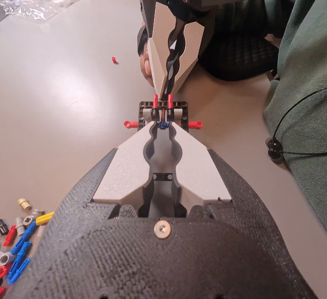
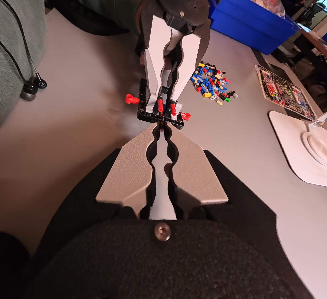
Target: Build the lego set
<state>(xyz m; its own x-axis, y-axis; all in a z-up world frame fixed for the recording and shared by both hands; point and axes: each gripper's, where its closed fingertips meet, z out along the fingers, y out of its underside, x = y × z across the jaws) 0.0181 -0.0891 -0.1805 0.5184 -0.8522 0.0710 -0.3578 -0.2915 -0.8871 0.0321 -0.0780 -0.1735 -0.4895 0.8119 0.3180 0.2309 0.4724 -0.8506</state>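
Gripping the blue gear [image 1: 163, 125] narrowly, the left gripper [image 1: 163, 124] faces the right gripper [image 2: 161, 128], clamped on the brown axle [image 2: 161, 125] through the black frame [image 2: 160, 118].

Black frame [image 1: 185, 112], red pins [image 1: 155, 100] (blue gear [image 1: 163, 125] between), grey table [image 1: 62, 87]

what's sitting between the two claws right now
The black lego frame, with its red pins and a brown axle running down the middle. The left claw pinches a blue gear; the right claw grips the axle's opposite end. Both views show it.
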